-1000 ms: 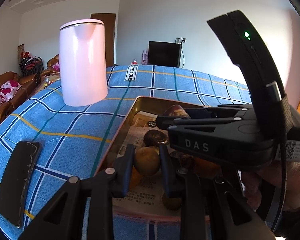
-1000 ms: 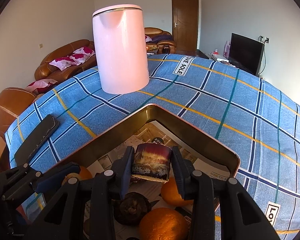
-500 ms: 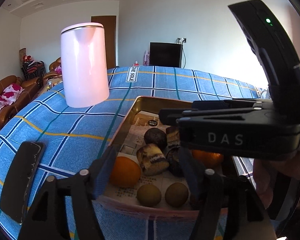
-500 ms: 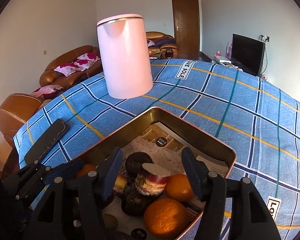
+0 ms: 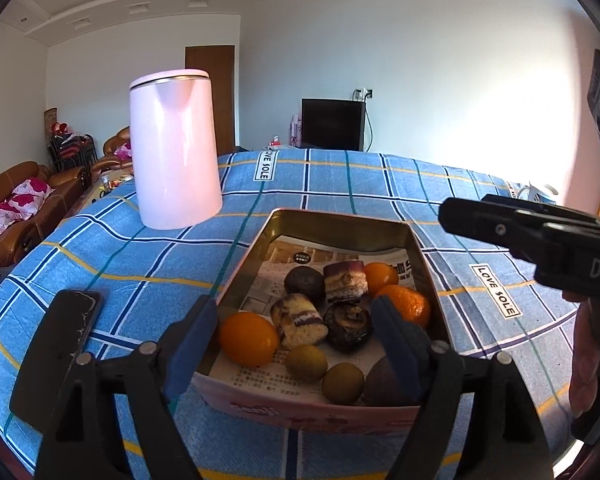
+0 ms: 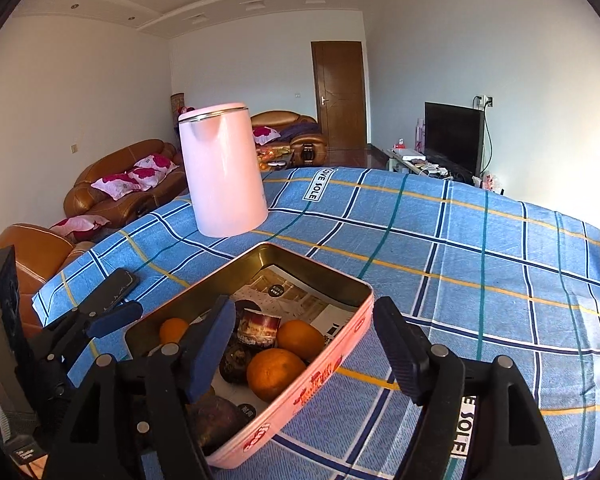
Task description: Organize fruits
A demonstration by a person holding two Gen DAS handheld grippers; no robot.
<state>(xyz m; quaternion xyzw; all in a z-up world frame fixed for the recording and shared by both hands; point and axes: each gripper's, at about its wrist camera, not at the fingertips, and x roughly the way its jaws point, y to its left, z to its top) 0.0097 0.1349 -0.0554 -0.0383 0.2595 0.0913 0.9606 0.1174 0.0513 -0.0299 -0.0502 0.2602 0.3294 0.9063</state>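
Note:
A pink metal tin [image 5: 242, 276] [image 6: 332, 354] lined with newspaper sits on the blue checked tablecloth. It holds oranges [image 5: 249, 338] [image 6: 274, 374], two small green-brown fruits [image 5: 306, 362], dark round fruits [image 5: 347, 326], a purple-brown fruit [image 5: 382, 382] and two cake-roll pieces [image 5: 345, 282] [image 6: 259, 326]. My left gripper [image 5: 296, 340] is open and empty, raised over the tin's near end. My right gripper [image 6: 306, 348] is open and empty, above the tin's right rim; it shows in the left wrist view [image 5: 480, 218].
A tall pink kettle [image 5: 174, 152] [image 6: 222, 170] stands behind the tin on the left. A dark phone [image 5: 56, 350] [image 6: 114, 286] lies on the cloth left of the tin. Sofas, a door and a TV stand beyond the table.
Both grippers opened and let go: the left dropped a small green-brown fruit, the right a cake-roll piece, into the tin. Both have pulled back and up.

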